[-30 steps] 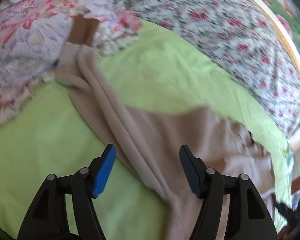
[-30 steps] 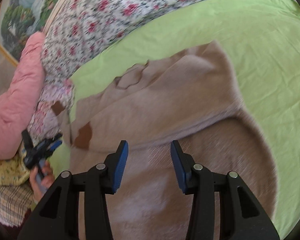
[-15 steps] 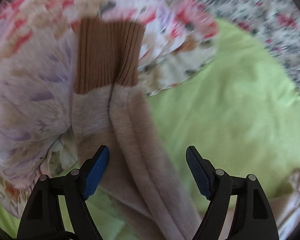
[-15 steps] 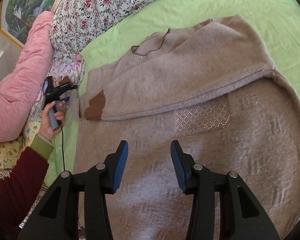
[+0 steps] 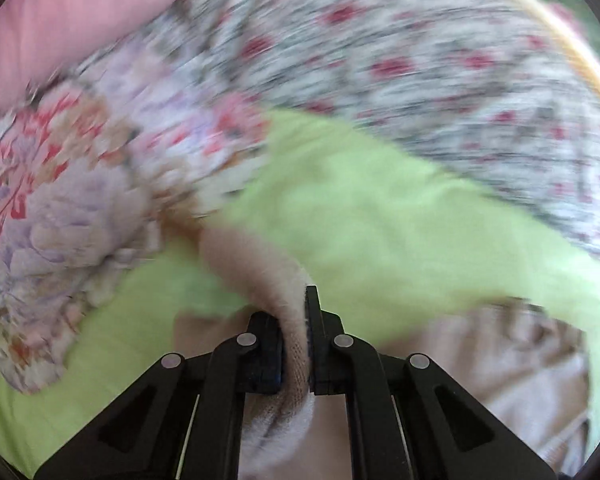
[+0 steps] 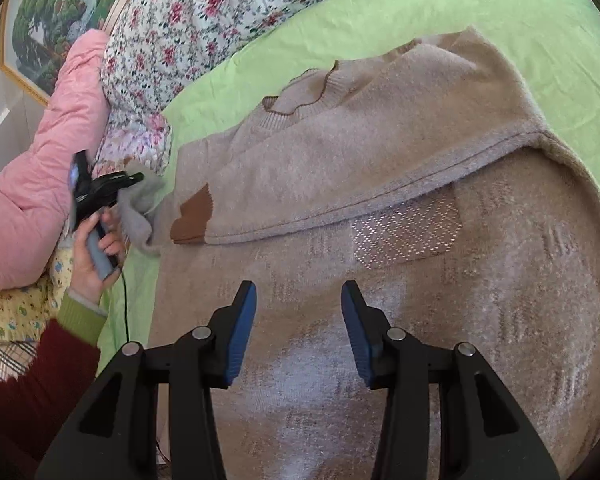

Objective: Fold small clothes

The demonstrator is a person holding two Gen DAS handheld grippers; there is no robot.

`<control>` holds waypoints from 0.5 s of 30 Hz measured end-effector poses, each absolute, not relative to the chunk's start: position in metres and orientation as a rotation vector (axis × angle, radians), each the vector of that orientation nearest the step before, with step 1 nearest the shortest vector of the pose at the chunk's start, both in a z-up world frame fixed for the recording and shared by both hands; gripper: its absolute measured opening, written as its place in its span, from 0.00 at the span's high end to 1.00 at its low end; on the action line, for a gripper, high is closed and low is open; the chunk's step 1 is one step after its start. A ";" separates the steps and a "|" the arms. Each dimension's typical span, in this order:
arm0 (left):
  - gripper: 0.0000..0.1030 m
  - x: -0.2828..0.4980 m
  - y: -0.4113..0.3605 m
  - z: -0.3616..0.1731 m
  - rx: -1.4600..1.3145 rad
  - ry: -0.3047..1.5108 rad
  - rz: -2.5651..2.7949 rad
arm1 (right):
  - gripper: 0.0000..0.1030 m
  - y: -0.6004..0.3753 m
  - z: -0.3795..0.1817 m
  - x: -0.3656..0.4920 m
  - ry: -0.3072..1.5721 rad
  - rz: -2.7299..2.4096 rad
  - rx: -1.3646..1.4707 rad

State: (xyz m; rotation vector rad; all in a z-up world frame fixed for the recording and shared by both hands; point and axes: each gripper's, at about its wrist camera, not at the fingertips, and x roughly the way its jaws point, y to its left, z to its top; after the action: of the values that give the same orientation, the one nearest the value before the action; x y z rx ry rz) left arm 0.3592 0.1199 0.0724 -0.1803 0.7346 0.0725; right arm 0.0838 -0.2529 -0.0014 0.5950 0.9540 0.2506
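Note:
A beige knit sweater [image 6: 380, 240] with brown trim lies on a green sheet [image 6: 460, 8]. One sleeve with a brown cuff [image 6: 192, 218] is folded across its chest. My left gripper [image 5: 298, 320] is shut on the other sleeve [image 5: 260, 264] and holds it lifted off the sheet; it also shows in the right wrist view [image 6: 112, 184] at the sweater's left edge, pinching that sleeve [image 6: 136, 208]. My right gripper [image 6: 299, 308] is open and empty, hovering over the sweater's lower body.
Floral pillows [image 6: 204, 12] and a pink quilt [image 6: 36, 160] lie along the sheet's far and left sides. A framed picture [image 6: 40, 20] hangs behind. The left view is motion-blurred, with a floral cushion [image 5: 80, 200] close by.
My left gripper has closed on the sleeve near the cuff and lifted it; it was open above the sleeve before. My right gripper has stayed open over the sweater's body.

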 end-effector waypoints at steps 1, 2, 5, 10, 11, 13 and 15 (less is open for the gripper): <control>0.94 0.354 0.104 0.080 -0.175 0.717 0.037 | 0.56 -0.255 0.000 0.082 0.946 0.244 0.602; 0.94 0.344 0.085 0.086 -0.170 0.700 -0.003 | 0.56 -0.259 0.002 0.079 0.937 0.238 0.606; 0.94 0.316 0.030 0.095 -0.149 0.671 -0.115 | 0.56 -0.271 0.006 0.070 0.912 0.210 0.622; 0.94 0.292 -0.065 0.091 -0.029 0.654 -0.255 | 0.56 -0.300 0.008 0.054 0.890 0.143 0.655; 0.94 0.290 -0.083 0.084 -0.013 0.667 -0.289 | 0.56 -0.306 0.008 0.051 0.886 0.127 0.663; 0.93 0.285 -0.108 0.072 0.018 0.688 -0.328 | 0.56 -0.318 0.008 0.045 0.879 0.102 0.672; 0.93 0.283 -0.132 0.052 0.063 0.721 -0.347 | 0.56 -0.328 0.008 0.039 0.872 0.080 0.680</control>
State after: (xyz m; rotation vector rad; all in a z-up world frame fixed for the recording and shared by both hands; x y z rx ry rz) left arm 0.2832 -0.1316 0.0524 0.0632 0.7210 -0.3470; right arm 0.0394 -0.3284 0.0084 0.6800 0.8716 0.0799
